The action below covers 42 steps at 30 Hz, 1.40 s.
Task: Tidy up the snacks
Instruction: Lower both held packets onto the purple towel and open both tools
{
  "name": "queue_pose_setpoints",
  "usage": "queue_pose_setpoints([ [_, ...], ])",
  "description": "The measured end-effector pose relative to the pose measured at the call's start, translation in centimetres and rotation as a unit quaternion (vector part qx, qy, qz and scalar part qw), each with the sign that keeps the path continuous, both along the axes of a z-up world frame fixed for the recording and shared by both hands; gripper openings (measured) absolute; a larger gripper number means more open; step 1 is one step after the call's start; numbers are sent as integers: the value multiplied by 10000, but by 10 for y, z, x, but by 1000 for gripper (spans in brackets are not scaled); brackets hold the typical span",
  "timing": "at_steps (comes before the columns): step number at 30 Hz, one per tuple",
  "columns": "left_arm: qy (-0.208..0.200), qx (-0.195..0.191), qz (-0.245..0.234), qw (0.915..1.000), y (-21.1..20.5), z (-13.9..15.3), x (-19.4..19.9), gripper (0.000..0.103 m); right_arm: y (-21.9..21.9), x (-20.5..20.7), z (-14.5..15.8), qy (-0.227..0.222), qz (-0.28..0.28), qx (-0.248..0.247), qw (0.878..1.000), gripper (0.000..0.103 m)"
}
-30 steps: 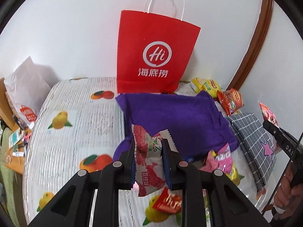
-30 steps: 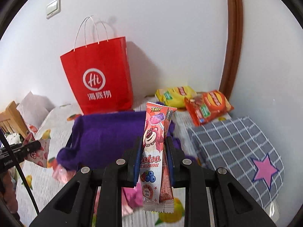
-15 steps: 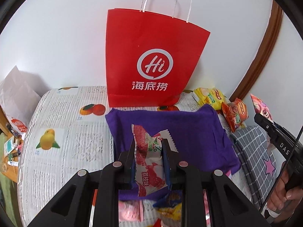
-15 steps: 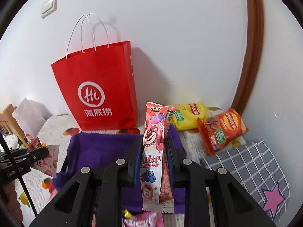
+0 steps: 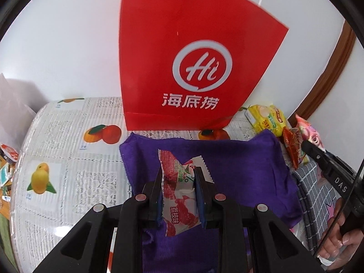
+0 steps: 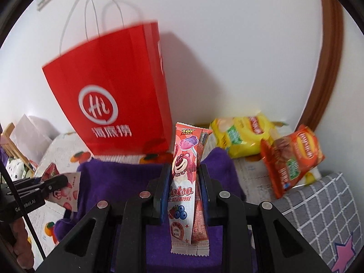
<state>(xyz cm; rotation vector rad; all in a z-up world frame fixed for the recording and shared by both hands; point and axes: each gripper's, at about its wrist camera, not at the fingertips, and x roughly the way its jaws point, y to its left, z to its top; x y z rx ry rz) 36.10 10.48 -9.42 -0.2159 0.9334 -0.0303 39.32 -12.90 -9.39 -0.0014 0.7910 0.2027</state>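
Red "Hi" bag; left hand-held gripper clamps lychee packet, right hand-held gripper clamps "Lotso" packet

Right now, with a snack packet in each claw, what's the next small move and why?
Probably lift both toward the mouth of the tall red paper bag: the left claw grips a lychee snack packet, the right claw a long pink lollipop packet, both low over the purple cloth.

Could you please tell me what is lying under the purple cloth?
The purple cloth lies on the fruit-print tablecloth; whatever else sits beneath stays hidden by its folds.
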Motion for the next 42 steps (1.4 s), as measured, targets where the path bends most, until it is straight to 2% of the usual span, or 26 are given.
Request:
queue_pose_setpoints([
  [9, 195, 63, -51, 9998, -5, -28, 22, 22, -3, 18, -27, 436, 194, -250, 9985, 24],
  [17, 312, -53, -105, 9994, -7, -42, 27, 22, -4, 34, -62, 1083, 260, -310, 9933, 24],
  [30, 427, -75, -50, 9990, -3, -54, 33, 22, -10, 44, -84, 1522, 169, -226, 9879, 24],
  [40, 451, -189, -33, 9988, 0, -59, 35, 22, -5, 50, -96, 1654, 145, -349, 9855, 26],
  [41, 440, -192, -42, 9988, 0, -59, 35, 22, -4, 50, -96, 1660, 164, -366, 9853, 28],
  [42, 429, -188, -56, 9989, 0, -59, 35, 22, -3, 50, -95, 1648, 189, -370, 9854, 35],
])
